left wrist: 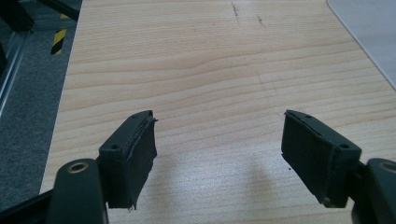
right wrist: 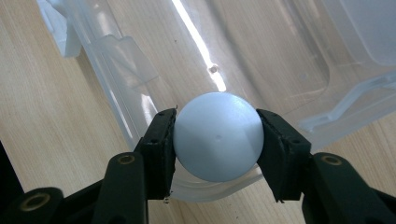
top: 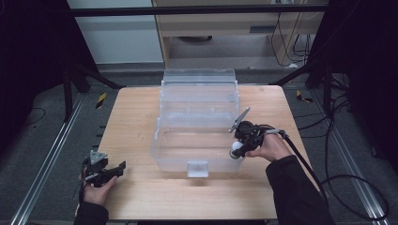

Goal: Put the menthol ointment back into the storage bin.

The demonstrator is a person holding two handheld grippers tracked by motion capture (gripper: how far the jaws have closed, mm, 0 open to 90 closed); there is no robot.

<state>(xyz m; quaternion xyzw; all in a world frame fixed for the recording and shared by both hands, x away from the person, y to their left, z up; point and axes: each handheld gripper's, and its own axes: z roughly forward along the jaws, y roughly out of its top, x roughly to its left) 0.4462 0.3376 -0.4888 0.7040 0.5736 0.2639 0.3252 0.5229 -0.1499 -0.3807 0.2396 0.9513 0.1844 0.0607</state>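
right gripper (right wrist: 217, 140) jaws clamped on ball (right wrist: 218, 142) | ball over near-right rim of bin (top: 197, 117), bin floor just beyond and below | left gripper (left wrist: 219, 154) jaws wide apart, nothing between, above bare desk (left wrist: 187, 70), well left of bin | right hand (top: 270, 147) nearer

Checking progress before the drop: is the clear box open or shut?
Open: the clear box has its lid tilted back, its bare floor visible.

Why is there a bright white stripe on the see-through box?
Right gripper view: the stripe is glare from a light bouncing off the clear box behind the ball. High view: dim and soft. Left gripper view: faint claw shadows on the table.
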